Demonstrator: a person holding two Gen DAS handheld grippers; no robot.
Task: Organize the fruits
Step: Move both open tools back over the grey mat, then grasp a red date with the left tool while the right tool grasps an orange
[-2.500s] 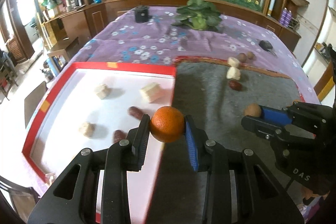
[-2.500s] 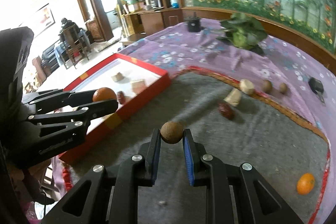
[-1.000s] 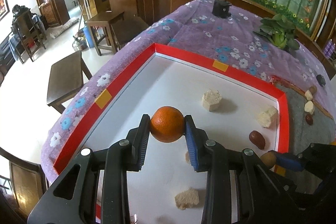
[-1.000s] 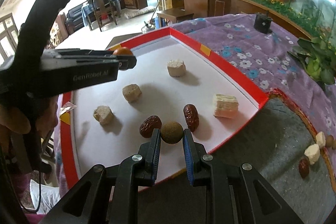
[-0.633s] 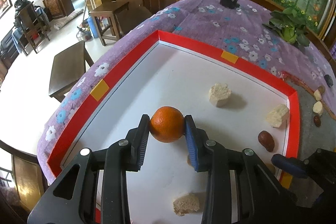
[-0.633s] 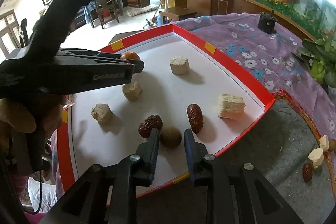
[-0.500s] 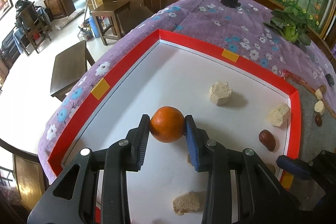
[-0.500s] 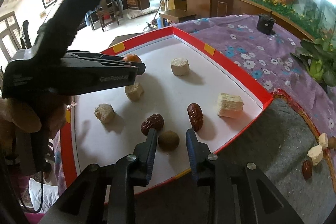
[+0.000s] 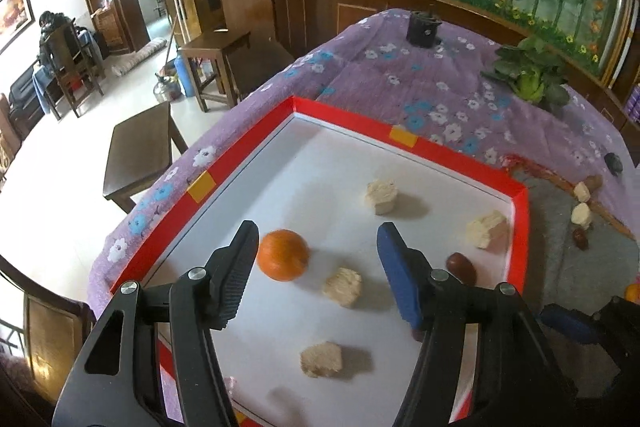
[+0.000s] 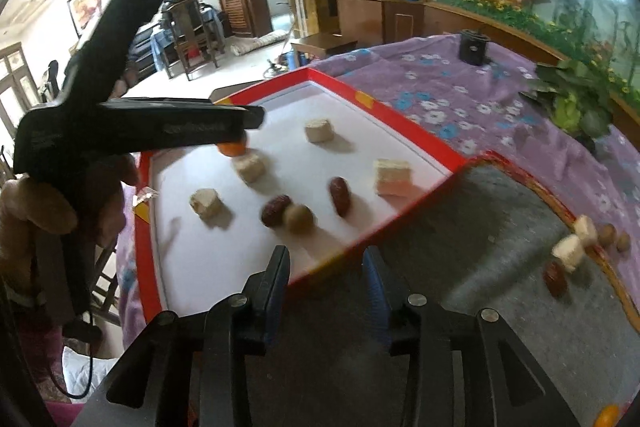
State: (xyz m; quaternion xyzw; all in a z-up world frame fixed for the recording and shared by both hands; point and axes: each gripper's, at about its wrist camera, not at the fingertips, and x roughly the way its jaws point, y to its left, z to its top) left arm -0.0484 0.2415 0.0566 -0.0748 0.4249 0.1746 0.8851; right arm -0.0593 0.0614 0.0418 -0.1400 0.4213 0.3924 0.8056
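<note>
On the desk (image 9: 460, 95), the orange (image 9: 283, 255) and brown fruit (image 10: 298, 218) are sitting in the red tray (image 9: 424, 146), both grippers, left gripper (image 9: 316, 267) and right gripper (image 10: 326, 279), are opening empty, and more fruit is waiting outside.

Daylight poured in from the far left doorways and windows, bleaching the pale tiled floor (image 9: 44, 211) almost white. The white-floored tray with red rim (image 9: 448, 151) was evenly lit, its pieces casting soft shadows toward the right. The round orange fruit (image 9: 282, 255) was slightly smeared by motion. Both fisheye views bent strongly and darkened at the corners. The right wrist view was softer, blurred across the grey felt mat (image 10: 500, 227).
</note>
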